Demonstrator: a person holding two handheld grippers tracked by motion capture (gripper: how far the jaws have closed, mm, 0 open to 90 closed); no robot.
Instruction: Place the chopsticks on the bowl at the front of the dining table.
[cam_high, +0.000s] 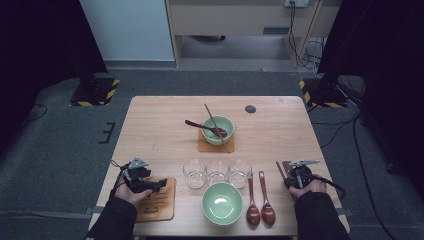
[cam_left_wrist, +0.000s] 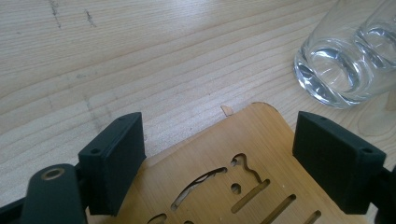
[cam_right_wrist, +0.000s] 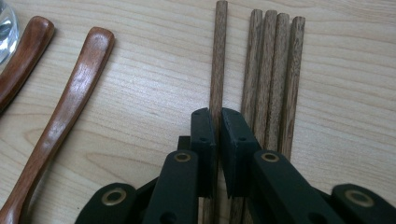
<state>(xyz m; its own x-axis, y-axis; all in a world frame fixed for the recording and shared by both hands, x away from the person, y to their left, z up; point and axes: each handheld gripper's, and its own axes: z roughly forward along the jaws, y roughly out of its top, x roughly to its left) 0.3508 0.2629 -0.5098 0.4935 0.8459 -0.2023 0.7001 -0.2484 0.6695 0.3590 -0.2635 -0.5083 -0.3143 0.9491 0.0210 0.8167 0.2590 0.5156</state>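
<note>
Currently the left gripper idles, jaws spread wide over the pale cut-out wooden coaster, nothing grasped. The right gripper is clenched on one slim dark wooden chopstick, pinched between both pads, just left of the four-stick bundle. Lift straight up, keep it level, avoid snagging neighbours.

- The right tool had its jaws pinched on a single chopstick.
- Four more chopsticks lay just right of it.
- Two wooden spoons lay left, on the counter.
</note>
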